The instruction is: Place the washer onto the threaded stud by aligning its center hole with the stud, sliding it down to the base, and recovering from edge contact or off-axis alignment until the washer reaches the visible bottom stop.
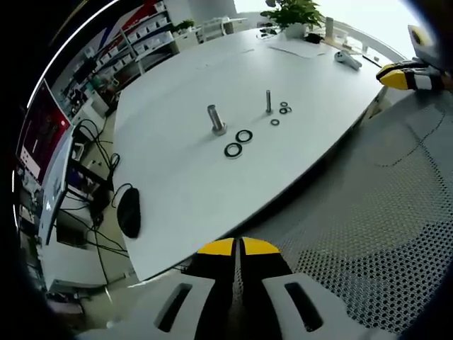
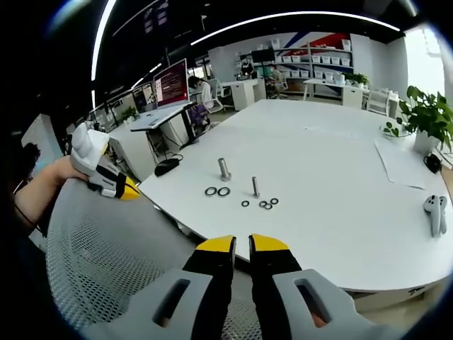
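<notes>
On the white table [image 1: 184, 177] stand a thick threaded stud [image 1: 216, 119] and a thin stud [image 1: 269, 101]. Two large dark washers [image 1: 238, 143] lie just in front of the thick one, and several small washers [image 1: 282, 110] lie by the thin one. The right gripper view has the same thick stud [image 2: 224, 170], thin stud [image 2: 255, 187], large washers [image 2: 217, 191] and small washers [image 2: 267, 204]. My left gripper [image 1: 237, 248] is shut with nothing in it, well short of the table edge. My right gripper [image 2: 241, 244] is also shut and holds nothing. The left gripper [image 2: 106, 180] is in a hand at the left.
A grey mesh chair back [image 1: 382, 212] [image 2: 106, 262] lies between the grippers and the table. A black mouse [image 1: 129, 212] and cables sit on a lower desk. A potted plant [image 2: 425, 117] and a white handheld device [image 2: 433, 212] are on the table's far side.
</notes>
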Motion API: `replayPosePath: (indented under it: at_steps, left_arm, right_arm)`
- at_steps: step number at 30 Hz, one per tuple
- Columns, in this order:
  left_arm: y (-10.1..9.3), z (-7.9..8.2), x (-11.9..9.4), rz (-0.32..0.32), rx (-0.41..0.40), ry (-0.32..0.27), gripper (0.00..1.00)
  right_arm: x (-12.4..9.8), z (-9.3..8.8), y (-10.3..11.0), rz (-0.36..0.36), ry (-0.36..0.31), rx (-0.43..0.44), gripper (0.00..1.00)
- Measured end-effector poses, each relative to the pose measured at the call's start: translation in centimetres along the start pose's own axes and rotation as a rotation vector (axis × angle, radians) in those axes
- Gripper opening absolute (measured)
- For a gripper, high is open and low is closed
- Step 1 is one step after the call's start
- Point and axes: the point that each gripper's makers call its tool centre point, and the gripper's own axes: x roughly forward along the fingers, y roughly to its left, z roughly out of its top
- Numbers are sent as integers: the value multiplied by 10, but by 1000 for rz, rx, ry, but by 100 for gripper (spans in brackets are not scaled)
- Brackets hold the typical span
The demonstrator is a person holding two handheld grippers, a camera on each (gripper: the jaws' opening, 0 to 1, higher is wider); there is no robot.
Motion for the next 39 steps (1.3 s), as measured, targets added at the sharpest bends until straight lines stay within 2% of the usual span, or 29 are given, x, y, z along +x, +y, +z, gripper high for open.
replayPosePath:
  at_steps: [9,11,22,24,25,29,31,33,34,36,38,39]
  left_arm:
    - [2,3,2,-4,29,-9,0]
    - [2,3,3,-5,36,-10,0]
    - [-3,7,0,-22,77,-36,0]
    - [-3,8,0,-21,75,-50,0]
    - [-2,8,0,-17,71,-55,0]
    - [-1,7,1,-16,59,-47,0]
    - [0,6,1,-12,48,-43,0]
    - [-1,4,1,-12,40,-30,0]
    - [-2,4,0,-12,42,-30,0]
    - [-1,6,-2,-6,35,-36,0]
    - [-2,4,-3,-5,35,-25,0]
    - [-2,4,-3,-5,36,-22,0]
  right_arm:
    - [-1,4,-1,-11,-22,6,11]
    - [0,1,-2,-13,-4,10,11]
    - [-1,1,-6,-39,-8,25,11]
    - [-1,0,-6,-42,-1,21,12]
    - [0,-4,-4,-37,28,2,12]
    - [3,-12,1,6,103,-56,12]
    - [4,-15,9,63,128,-57,14]
    - [4,-19,11,92,168,-63,17]
    - [5,-22,13,132,194,-88,18]
    - [6,-25,10,166,246,-156,19]
    - [11,-20,10,201,262,-227,22]
    - [15,-17,14,246,275,-280,25]
